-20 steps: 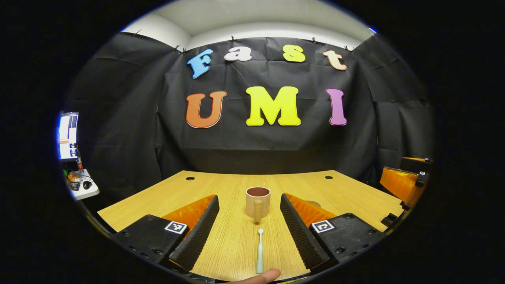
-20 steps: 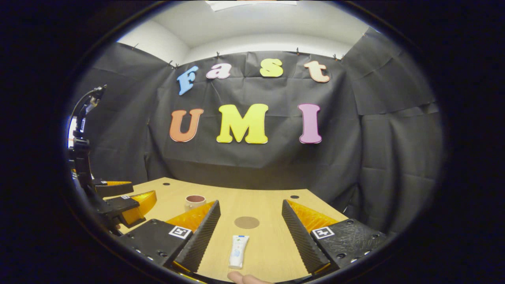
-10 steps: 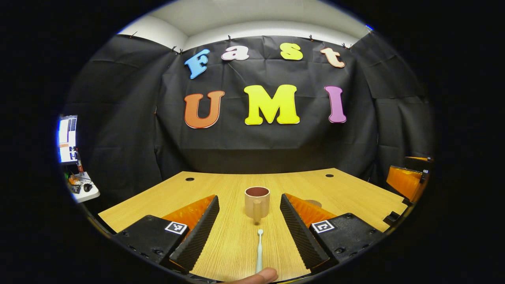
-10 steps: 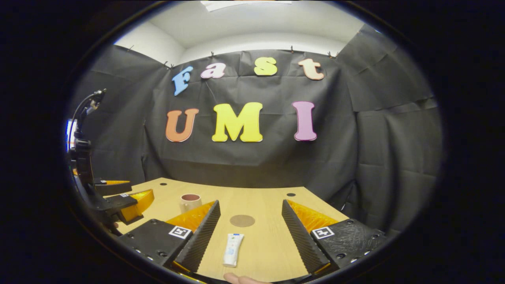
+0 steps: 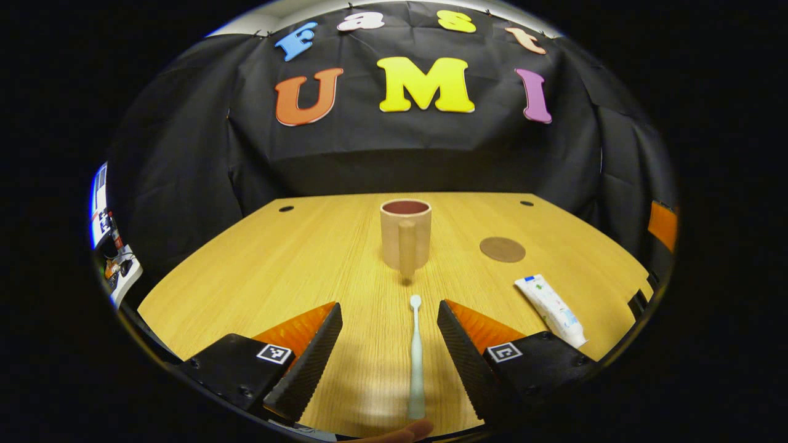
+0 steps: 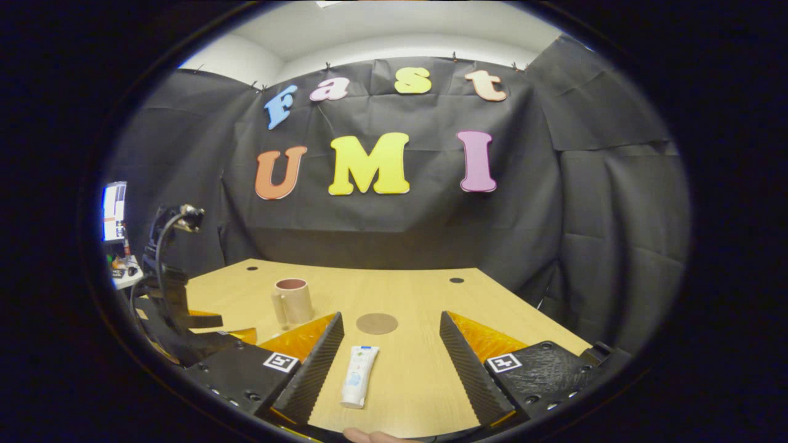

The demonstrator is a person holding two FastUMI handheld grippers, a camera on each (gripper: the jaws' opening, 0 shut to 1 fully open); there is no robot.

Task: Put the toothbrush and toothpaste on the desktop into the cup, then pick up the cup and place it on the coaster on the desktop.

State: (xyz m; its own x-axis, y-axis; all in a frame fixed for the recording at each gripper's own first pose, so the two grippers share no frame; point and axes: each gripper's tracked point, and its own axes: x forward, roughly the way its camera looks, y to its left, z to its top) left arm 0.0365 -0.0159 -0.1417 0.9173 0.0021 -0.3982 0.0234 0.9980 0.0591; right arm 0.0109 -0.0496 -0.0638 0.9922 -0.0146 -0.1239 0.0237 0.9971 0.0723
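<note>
- Left gripper view: the left gripper [image 5: 389, 344] hangs over the wooden desk [image 5: 289, 264] with its fingers spread wide and nothing between them pressed.
- The toothbrush [image 5: 416, 357] lies flat on the desk in the gap between those fingers, touching neither, its head pointing toward the cup [image 5: 404, 239].
- The cup stands upright beyond the brush head, handle facing the camera.
- The round coaster [image 5: 502, 249] lies to the right of the cup, apart from it; the toothpaste [image 5: 551, 309] lies nearer, just beside the right-hand finger.
- Right gripper view: the right gripper [image 6: 389, 360] is also wide apart, holding nothing.
- The toothpaste [image 6: 357, 383] lies flat between its fingers, closer to the left one, with the coaster [image 6: 377, 323] beyond and the cup [image 6: 292, 300] farther left.
- The other gripper [image 6: 184, 326] shows at the left edge.
</note>
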